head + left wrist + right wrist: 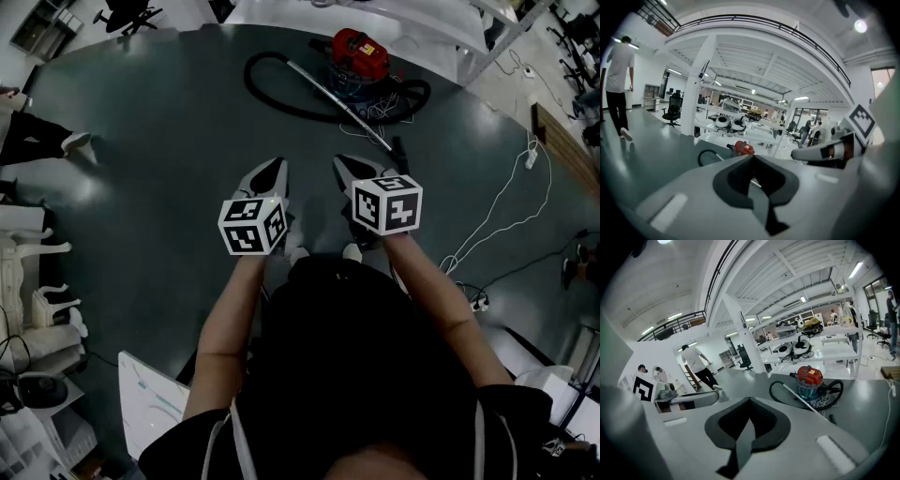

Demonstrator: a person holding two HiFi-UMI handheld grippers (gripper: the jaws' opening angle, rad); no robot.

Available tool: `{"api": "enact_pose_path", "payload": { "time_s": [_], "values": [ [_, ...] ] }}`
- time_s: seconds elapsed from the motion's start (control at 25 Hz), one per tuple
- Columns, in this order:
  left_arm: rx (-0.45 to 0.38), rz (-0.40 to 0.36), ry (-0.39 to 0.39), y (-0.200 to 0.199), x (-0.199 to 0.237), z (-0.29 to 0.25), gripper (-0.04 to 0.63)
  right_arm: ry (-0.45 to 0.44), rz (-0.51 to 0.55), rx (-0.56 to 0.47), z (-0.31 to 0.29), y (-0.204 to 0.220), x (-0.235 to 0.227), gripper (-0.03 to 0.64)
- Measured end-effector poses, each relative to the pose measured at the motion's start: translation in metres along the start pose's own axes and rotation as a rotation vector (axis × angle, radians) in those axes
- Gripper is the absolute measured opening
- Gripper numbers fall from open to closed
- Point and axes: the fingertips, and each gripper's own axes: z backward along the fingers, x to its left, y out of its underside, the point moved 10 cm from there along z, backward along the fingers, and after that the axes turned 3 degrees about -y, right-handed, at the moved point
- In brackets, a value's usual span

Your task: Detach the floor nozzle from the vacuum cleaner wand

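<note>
Head view, person standing on dark floor (141,141), one tool in each hand, forearms bare.

Left tool (274,167): jaws clenched together, nothing between them. The left gripper view shows the same, with the tips met (752,158) and the dark pads closed on empty space. Its marker cube (253,225) sits at 6 o'clock of the tips.

Right tool (345,165): jaws likewise clenched and empty, tips met in the right gripper view (750,402). Its marker cube (387,203) is at 5 o'clock of the tips. The two tools are side by side, near each other but not touching, both pitched down toward the floor.

Vacuum cleaner (359,54): red-topped canister with a bluish body, on the floor at 12 o'clock of the tools and well apart from them. Also seen in the right gripper view (809,380) and small in the left gripper view (743,148).

Black hose (272,89) loops out at 9 o'clock of the canister. The silver wand (337,101) lies flat, running from 11 o'clock down to 5 o'clock across the front of the canister.

Small dark piece (401,153) lies just beside the wand's near end. It is too small to tell whether it is the nozzle, or whether it is joined to the wand.

White cable (506,202) trails over the floor at 3 o'clock of the tools.

Another person (696,364) walks in the background.
</note>
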Motion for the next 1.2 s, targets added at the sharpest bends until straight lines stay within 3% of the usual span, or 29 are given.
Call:
{"api": "enact_pose_path", "payload": {
  "time_s": [0.6,1.2],
  "values": [
    [0.007,0.072,0.028,-0.004,0.028,-0.005,0.009,-0.012,0.007,-0.004,-0.021,-0.002,0.007,-0.003],
    [0.052,0.113,0.058,-0.001,0.112,0.001,0.009,-0.043,-0.157,0.014,-0.08,-0.009,0.044,-0.003]
  ]
}}
